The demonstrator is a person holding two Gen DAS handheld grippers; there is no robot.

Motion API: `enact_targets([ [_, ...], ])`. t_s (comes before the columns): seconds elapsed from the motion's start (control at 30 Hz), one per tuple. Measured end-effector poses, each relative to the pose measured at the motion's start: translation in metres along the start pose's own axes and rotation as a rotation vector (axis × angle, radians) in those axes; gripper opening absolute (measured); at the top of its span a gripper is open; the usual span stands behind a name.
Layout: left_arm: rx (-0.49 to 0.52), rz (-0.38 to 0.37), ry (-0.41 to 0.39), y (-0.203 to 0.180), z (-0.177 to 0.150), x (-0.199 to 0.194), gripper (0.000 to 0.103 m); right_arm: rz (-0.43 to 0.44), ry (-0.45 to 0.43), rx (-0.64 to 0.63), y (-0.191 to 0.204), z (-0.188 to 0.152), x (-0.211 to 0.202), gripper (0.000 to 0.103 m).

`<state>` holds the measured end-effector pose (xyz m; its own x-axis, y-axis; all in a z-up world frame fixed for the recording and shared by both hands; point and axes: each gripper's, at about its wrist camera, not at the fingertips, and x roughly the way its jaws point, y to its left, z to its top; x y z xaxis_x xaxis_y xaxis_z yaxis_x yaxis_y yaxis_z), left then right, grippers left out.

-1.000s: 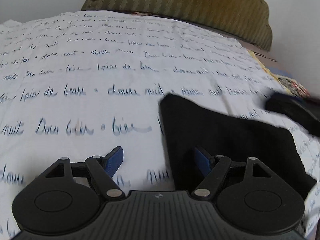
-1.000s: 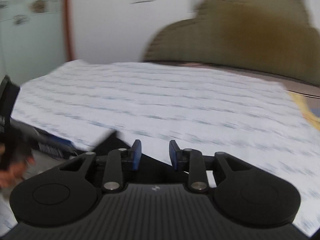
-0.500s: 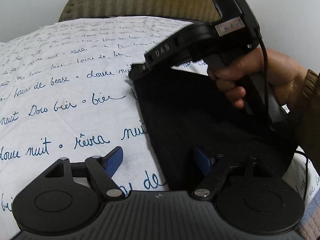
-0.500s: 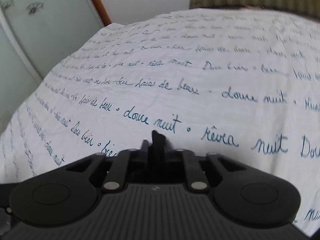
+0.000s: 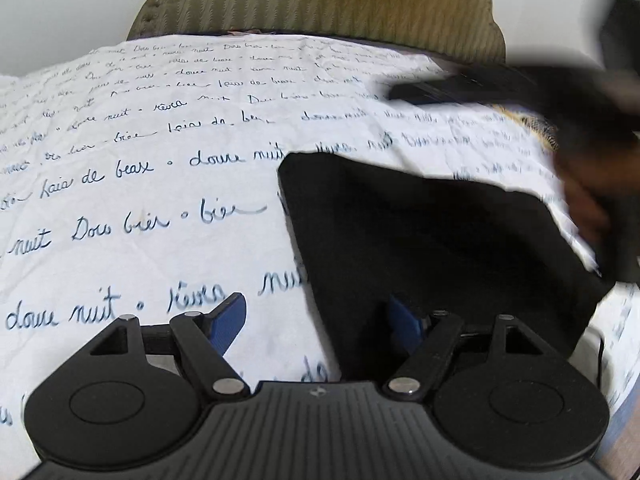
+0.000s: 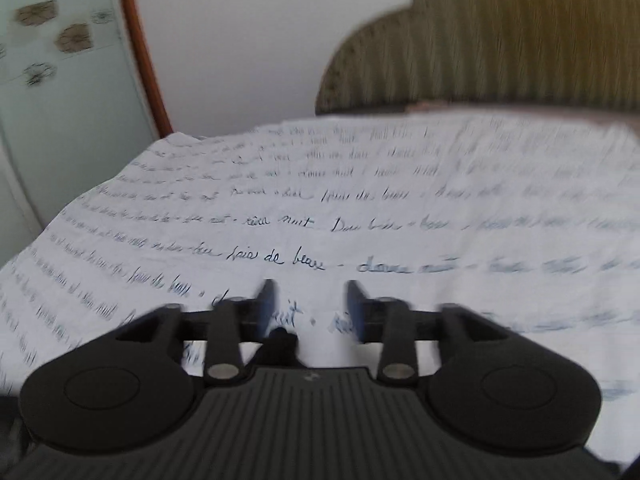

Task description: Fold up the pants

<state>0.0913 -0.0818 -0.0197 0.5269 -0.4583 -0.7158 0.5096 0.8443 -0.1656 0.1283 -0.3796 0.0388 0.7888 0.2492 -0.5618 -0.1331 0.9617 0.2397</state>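
The black pants (image 5: 432, 248) lie as a compact folded packet on the printed bed sheet (image 5: 160, 184), on the near side from the olive headboard (image 5: 320, 0); the folding looks nearly or fully done, perhaps only smoothing left. The packet's long axis seems to slant from its far corner toward the near right, though blur hides that end. The left gripper (image 5: 320, 320) hovers spread over the packet's near-left edge, grasping nothing. The right gripper (image 6: 310, 304) has just been opening; nothing between its pads.

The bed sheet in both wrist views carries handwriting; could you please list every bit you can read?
On the sheet, in blue script:
"douce nuit"
"Dors bien"
"bien"
"rêves"
"nuit"
"de beaux", after a word I cannot make out
Rows further back are too small to read; the right wrist view is mostly blurred.
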Motion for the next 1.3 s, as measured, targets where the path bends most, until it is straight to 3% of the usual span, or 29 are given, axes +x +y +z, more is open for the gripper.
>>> enact_targets([
  [0.13,-0.089,-0.066,0.04,0.01,0.014,0.018,0.077,-0.039,0.032,-0.058,-0.001,-0.034,-0.063,0.044],
  [0.17,-0.117,-0.083,0.057,0.013,0.016,0.024,0.078,-0.045,0.051,-0.054,-0.004,-0.046,-0.074,0.047],
  [0.2,-0.151,-0.101,0.069,0.013,0.015,0.028,0.079,-0.054,0.081,-0.051,-0.007,-0.061,-0.079,0.059],
  [0.23,-0.179,-0.111,0.07,0.016,0.016,0.031,0.082,-0.076,0.114,-0.052,-0.01,-0.075,-0.081,0.064],
  [0.3,-0.221,-0.142,0.065,0.021,0.017,0.033,0.085,-0.138,0.167,-0.036,-0.021,-0.104,-0.084,0.065],
  [0.37,-0.224,-0.17,0.07,0.023,0.018,0.034,0.087,-0.077,0.098,0.05,-0.039,-0.118,-0.109,0.065],
  [0.4,-0.226,-0.188,0.077,0.026,0.019,0.036,0.09,-0.062,0.053,0.111,-0.051,-0.12,-0.123,0.071],
  [0.5,-0.272,-0.277,0.082,0.033,0.023,0.043,0.1,-0.112,-0.008,0.238,-0.096,-0.121,-0.151,0.074],
  [0.57,-0.294,-0.343,0.096,0.035,0.023,0.047,0.1,-0.008,0.015,0.375,-0.135,-0.129,-0.153,0.074],
  [0.67,-0.266,-0.371,0.104,0.034,0.024,0.051,0.101,0.173,0.027,0.584,-0.179,-0.149,-0.144,0.074],
  [0.77,-0.243,-0.389,0.114,0.029,0.026,0.054,0.101,0.245,0.081,0.631,-0.19,-0.164,-0.123,0.074],
  [0.87,-0.225,-0.402,0.119,0.021,0.028,0.057,0.1,0.303,0.067,0.633,-0.189,-0.168,-0.115,0.081],
  [0.93,-0.197,-0.358,0.104,0.011,0.028,0.056,0.093,0.286,0.069,0.614,-0.183,-0.165,-0.113,0.07],
  [0.97,-0.168,-0.313,0.097,0.006,0.028,0.055,0.076,0.257,0.078,0.592,-0.178,-0.165,-0.11,0.052],
  [1.0,-0.114,-0.246,0.087,-0.002,0.027,0.053,0.054,0.208,0.085,0.565,-0.173,-0.164,-0.109,0.044],
  [1.03,-0.064,-0.192,0.079,-0.008,0.026,0.051,0.047,0.193,0.079,0.552,-0.169,-0.166,-0.108,0.043],
  [1.1,-0.026,-0.162,0.05,-0.012,0.023,0.044,0.028,0.174,0.053,0.564,-0.166,-0.169,-0.111,0.035],
  [1.17,-0.025,-0.14,0.033,-0.011,0.024,0.037,0.016,0.139,0.035,0.563,-0.159,-0.169,-0.115,0.032],
  [1.3,-0.024,-0.114,0.017,-0.012,0.026,0.026,0.013,0.034,0.016,0.517,-0.132,-0.16,-0.119,0.028],
])
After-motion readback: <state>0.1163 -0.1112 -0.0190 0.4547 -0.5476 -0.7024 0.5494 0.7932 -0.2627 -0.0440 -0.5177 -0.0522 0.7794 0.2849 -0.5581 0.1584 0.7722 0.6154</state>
